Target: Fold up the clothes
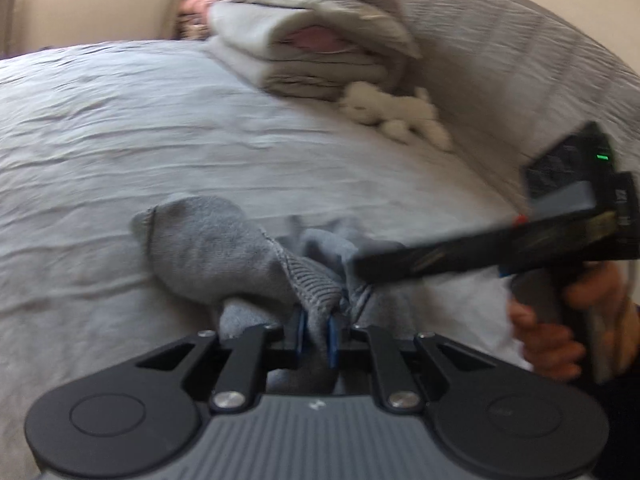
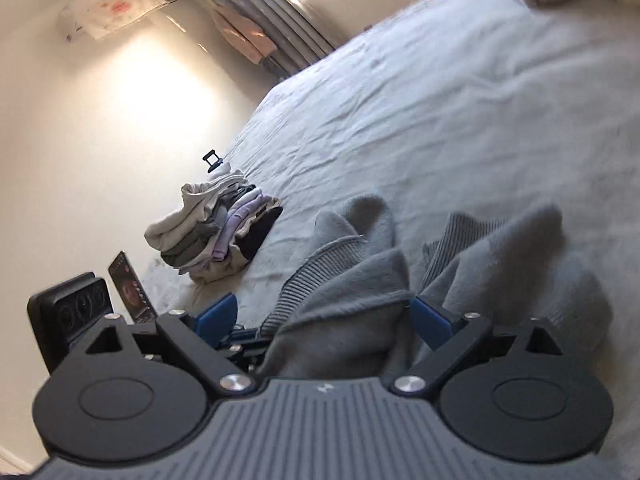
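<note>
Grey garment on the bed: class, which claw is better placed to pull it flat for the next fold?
Probably the left claw: its blue pads are shut on the grey garment. The right claw stands open, with cloth lying loose between its pads.

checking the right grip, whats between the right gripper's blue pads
A bunched fold of the grey garment lies between the open right gripper's pads, seen in the right wrist view.

Wrinkled pale grey bed sheet [image 1: 120, 120] fills mid-frame, w/ white fluffy plush toy [image 1: 396, 114] upper right of centre, below folded grey-and-white blanket pile [image 1: 304, 52] at top; right-wrist view: cream wall [image 2: 80, 120] at left.
</note>
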Motion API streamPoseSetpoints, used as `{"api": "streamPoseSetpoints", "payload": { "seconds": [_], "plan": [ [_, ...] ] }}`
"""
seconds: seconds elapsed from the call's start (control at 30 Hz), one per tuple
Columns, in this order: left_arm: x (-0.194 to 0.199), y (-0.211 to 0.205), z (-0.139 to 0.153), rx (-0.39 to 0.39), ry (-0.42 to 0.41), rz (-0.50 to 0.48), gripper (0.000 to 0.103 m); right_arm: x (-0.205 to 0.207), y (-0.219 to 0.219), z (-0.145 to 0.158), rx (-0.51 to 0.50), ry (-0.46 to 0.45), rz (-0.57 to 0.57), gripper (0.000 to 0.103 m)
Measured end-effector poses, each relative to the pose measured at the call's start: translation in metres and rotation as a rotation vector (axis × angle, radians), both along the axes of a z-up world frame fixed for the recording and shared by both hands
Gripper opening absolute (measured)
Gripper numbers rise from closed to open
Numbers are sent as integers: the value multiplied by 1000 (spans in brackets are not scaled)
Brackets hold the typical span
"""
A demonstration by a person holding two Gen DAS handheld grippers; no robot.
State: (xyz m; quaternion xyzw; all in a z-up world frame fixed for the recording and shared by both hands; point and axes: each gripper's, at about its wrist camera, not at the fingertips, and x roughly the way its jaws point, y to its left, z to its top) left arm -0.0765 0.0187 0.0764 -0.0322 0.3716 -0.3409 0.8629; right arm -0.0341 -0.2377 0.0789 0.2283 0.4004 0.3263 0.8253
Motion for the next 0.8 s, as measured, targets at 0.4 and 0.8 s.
{"api": "streamPoseSetpoints", "payload": {
  "seconds": [0.4,0.8],
  "plan": [
    [7,28,13,4,-54,90,50,-44,19,20,-252,-239,173,17],
    [19,36,14,108,-132,232,69,-119,57,12,-319,-360,563,17]
  ]
}}
